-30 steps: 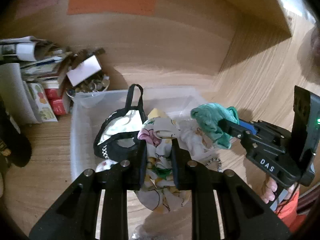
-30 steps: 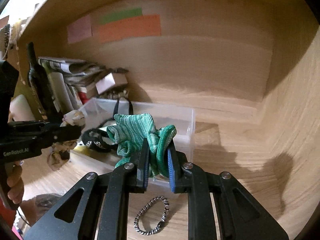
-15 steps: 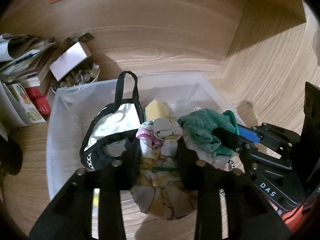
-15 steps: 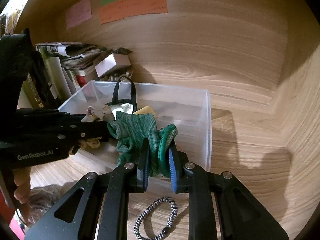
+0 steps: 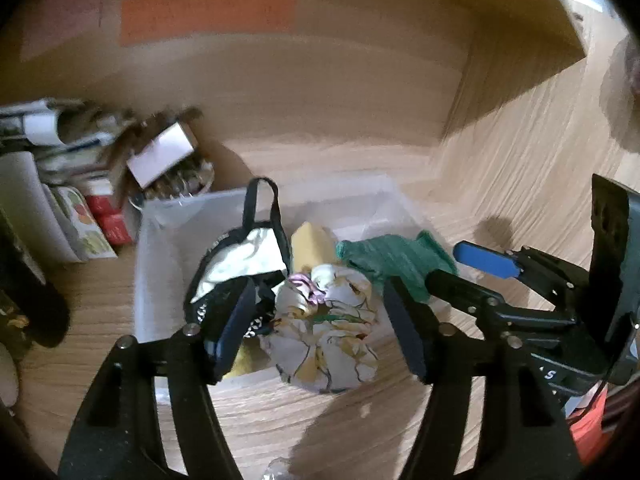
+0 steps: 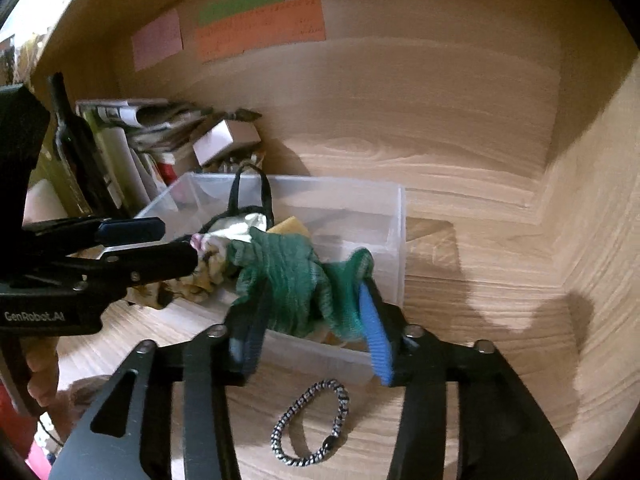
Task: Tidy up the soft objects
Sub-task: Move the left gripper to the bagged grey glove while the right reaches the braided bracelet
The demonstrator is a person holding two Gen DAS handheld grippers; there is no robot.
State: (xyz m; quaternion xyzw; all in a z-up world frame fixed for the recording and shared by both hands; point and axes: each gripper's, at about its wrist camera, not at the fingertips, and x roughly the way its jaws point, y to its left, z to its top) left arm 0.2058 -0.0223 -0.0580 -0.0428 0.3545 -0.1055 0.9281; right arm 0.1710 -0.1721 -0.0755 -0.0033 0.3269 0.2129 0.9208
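Note:
A clear plastic bin [image 5: 160, 216] [image 6: 394, 216] stands on the wooden shelf. In it lie a black-and-white strapped garment [image 5: 244, 256] and a yellow piece [image 5: 310, 240]. My left gripper [image 5: 316, 332] is open, and a floral cloth [image 5: 328, 328] lies between its spread fingers over the bin's near rim. My right gripper [image 6: 312, 328] is open too, and a green knit cloth [image 6: 288, 276] [image 5: 392, 258] sags between its fingers over the bin's front edge. The left gripper shows in the right wrist view [image 6: 176, 248], and the right gripper shows in the left wrist view [image 5: 472, 268].
A black-and-white hair tie [image 6: 310, 422] lies on the shelf in front of the bin. Stacked papers, books and a small box [image 5: 160, 156] stand to the bin's left with a dark bottle [image 6: 76, 148]. Wooden walls close in behind and to the right.
Both grippers have opened, letting go of the floral cloth and the green cloth over the bin. Both views have pulled back slightly.

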